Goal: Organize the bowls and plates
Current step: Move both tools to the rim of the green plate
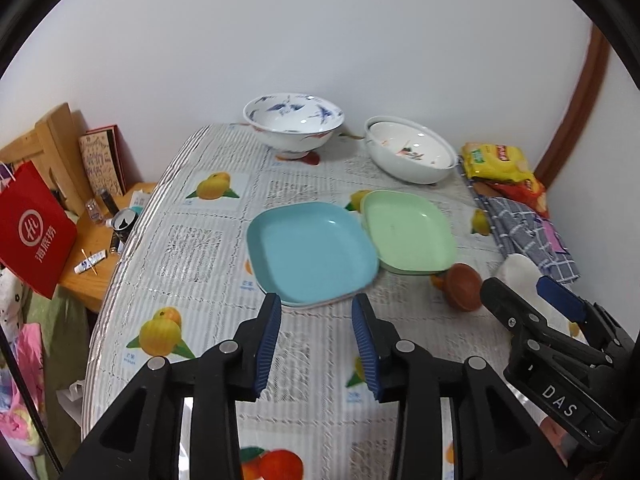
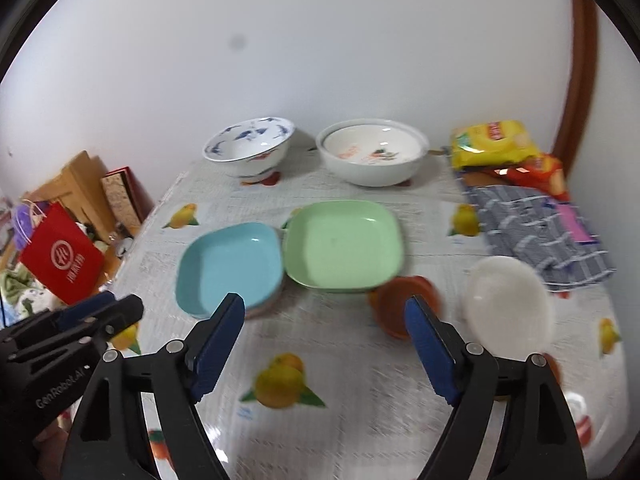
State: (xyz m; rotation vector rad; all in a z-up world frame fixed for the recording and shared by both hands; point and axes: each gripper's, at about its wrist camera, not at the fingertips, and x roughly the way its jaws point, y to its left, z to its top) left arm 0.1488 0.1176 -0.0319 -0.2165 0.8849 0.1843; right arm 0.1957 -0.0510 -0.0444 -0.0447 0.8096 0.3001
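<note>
Left wrist: left gripper jaws apart, empty, just short of the blue plate, which overlaps the green plate mid-worktop. Bowls unstacked at the back.

Right wrist: right gripper jaws wide, empty. Something pinkish under the blue plate, unclear. Brown dish blurred. Sorting looks barely begun.

snack packets: table's far right corner
checked cloth: right edge, just nearer
red bag: off left edge
</note>
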